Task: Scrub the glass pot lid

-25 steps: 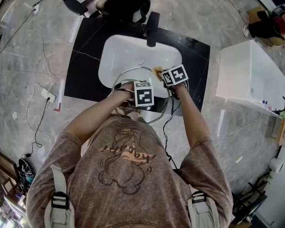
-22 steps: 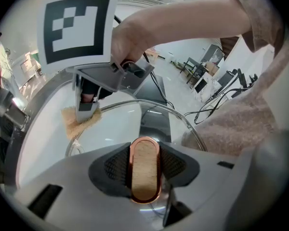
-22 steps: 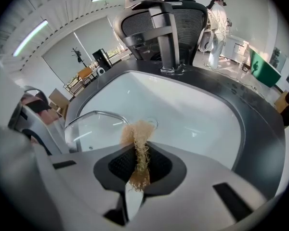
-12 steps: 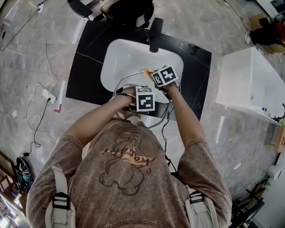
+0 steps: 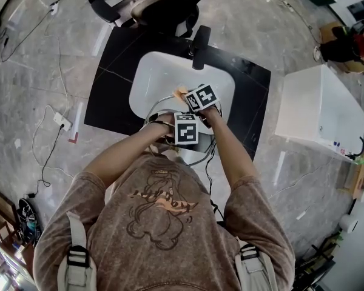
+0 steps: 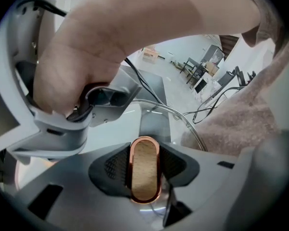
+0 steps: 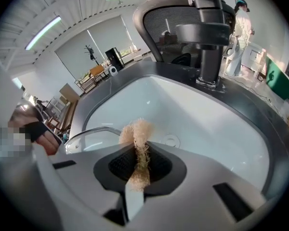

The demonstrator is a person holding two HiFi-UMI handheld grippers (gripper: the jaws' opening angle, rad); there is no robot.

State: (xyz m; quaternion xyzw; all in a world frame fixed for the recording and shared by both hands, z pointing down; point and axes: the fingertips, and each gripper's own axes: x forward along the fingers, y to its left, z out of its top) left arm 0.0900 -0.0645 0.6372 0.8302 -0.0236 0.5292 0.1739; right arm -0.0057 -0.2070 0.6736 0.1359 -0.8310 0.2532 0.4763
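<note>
The glass pot lid (image 5: 159,99) is held over the white sink (image 5: 155,71). My left gripper (image 5: 185,132) is shut on its wooden, copper-rimmed handle (image 6: 144,170), and the steel rim (image 6: 185,121) curves away beyond the jaws. My right gripper (image 5: 197,100) is shut on a tan fibrous scrubber (image 7: 137,134), whose tuft (image 5: 181,92) pokes out just beyond the marker cube, over the lid. In the right gripper view the lid's rim (image 7: 91,130) lies left of the scrubber. Whether the scrubber touches the glass I cannot tell.
A black faucet (image 5: 198,44) stands at the sink's far edge on a black counter (image 5: 109,83). A white cabinet (image 5: 318,99) stands to the right. An office chair (image 5: 161,5) is behind the sink. Cables and a power strip (image 5: 62,121) lie on the floor at left.
My right gripper has slid leftward with the scrubber, from the lid's right side toward its middle. The left gripper has kept its hold on the lid's handle, almost still.
</note>
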